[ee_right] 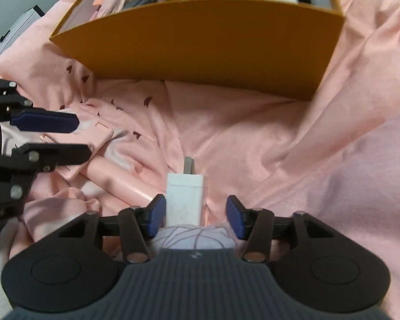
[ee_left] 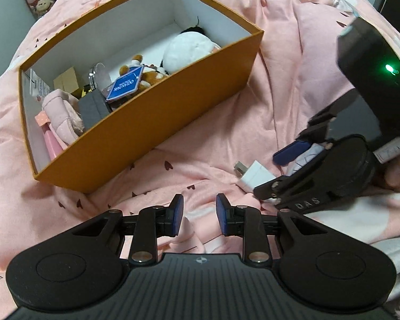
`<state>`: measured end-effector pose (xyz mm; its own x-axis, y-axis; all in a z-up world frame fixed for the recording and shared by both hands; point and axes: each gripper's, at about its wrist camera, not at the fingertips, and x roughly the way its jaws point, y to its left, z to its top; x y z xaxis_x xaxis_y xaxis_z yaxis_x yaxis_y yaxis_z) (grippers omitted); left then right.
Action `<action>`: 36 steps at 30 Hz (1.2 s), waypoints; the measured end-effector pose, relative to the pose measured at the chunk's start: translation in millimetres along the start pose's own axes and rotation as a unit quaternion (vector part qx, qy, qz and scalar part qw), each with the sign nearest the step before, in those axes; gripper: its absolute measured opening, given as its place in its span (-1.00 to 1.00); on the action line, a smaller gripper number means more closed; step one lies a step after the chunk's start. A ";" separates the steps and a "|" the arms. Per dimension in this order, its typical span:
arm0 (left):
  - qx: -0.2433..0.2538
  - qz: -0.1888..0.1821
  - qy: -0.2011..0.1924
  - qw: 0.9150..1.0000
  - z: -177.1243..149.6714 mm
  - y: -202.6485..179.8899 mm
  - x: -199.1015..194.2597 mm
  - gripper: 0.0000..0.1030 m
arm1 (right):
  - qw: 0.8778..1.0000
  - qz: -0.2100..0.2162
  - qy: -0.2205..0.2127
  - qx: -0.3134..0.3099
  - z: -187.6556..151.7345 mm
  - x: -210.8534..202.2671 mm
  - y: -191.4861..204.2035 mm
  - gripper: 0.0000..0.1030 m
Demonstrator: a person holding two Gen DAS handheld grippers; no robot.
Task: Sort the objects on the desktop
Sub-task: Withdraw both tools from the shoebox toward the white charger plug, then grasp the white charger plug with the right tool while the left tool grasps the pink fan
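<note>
An orange box (ee_left: 146, 122) with white inner walls stands on a pink bedsheet and holds several things, among them plush toys, a pink pouch and a grey block. In front of the box (ee_right: 200, 48) a white charger plug (ee_right: 185, 197) lies on the sheet. My right gripper (ee_right: 197, 212) stands open around it: the left pad is close beside the plug, the right pad well apart. The left wrist view shows the right gripper (ee_left: 266, 173) over the charger (ee_left: 253, 177). My left gripper (ee_left: 200, 212) is open just above the sheet. From the right wrist view, the left gripper (ee_right: 84, 136) has its tips at a flat pink case (ee_right: 104, 136).
A pale lilac rounded thing with thin lines (ee_right: 197, 237) lies just under the right gripper's base. A long pink object (ee_right: 120, 184) rests below the pink case. The sheet is creased into folds around the box. A hand (ee_left: 397, 176) holds the right gripper at the right edge.
</note>
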<state>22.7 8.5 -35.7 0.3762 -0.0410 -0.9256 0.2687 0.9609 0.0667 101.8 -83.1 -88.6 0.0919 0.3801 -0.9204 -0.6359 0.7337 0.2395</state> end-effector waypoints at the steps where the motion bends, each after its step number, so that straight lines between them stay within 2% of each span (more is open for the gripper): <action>1: 0.000 0.002 0.003 1.000 -1.1 -1.0 1.8 -0.40 | 1.000 0.003 0.002 0.001 0.8 2.0 -0.4 0.04; 5: 0.007 0.013 0.014 1.000 -3.8 -3.9 8.8 -0.40 | 1.000 0.009 0.011 -0.009 2.5 9.2 1.9 0.02; 10: 0.014 0.012 0.010 1.000 -4.2 -7.9 8.6 -0.40 | 0.999 0.020 0.019 -0.021 4.3 13.9 4.6 0.02; 11: 0.015 0.012 0.011 1.000 -4.3 -8.2 8.7 -0.40 | 0.999 0.022 0.018 -0.021 3.7 13.1 4.6 -0.02; 12: 0.015 0.014 0.011 1.000 -4.3 -8.8 8.9 -0.40 | 0.999 0.026 0.014 -0.020 2.9 11.9 4.3 -0.19; 13: 0.015 0.015 0.012 1.000 -4.3 -8.9 9.2 -0.40 | 1.000 0.023 0.009 -0.018 2.0 10.2 3.9 -0.24; 18: 0.017 0.018 0.012 1.000 -5.2 -9.0 8.2 -0.40 | 1.000 0.021 -0.007 -0.012 1.3 5.7 3.0 -0.26; 24: 0.040 0.016 0.009 0.999 -6.0 -12.1 7.0 -0.40 | 0.998 -0.015 -0.055 -0.005 6.3 -17.9 -3.2 -0.26; 27: 0.071 0.020 0.009 0.997 -6.9 -17.5 8.5 -0.40 | 0.997 -0.037 -0.068 0.003 13.0 -23.4 -12.5 -0.26; 30: 0.129 0.032 0.009 0.991 -9.1 -25.6 7.0 -0.35 | 0.998 -0.032 -0.057 0.012 14.2 -18.1 -18.9 -0.26; 34: 0.216 0.054 0.019 0.975 -16.6 -31.3 3.1 -0.31 | 0.999 -0.025 -0.047 0.012 14.7 -9.5 -20.2 -0.25; 36: 0.252 0.049 0.028 0.966 -21.3 -32.4 1.4 -0.29 | 0.999 -0.019 -0.047 0.018 14.5 -5.9 -22.9 -0.25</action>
<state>-4.4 -16.9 -47.1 0.3775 0.0712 -0.9233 0.6369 0.7038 0.3147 127.0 -94.0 -84.1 0.1887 0.4020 -0.8960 -0.6026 0.7678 0.2175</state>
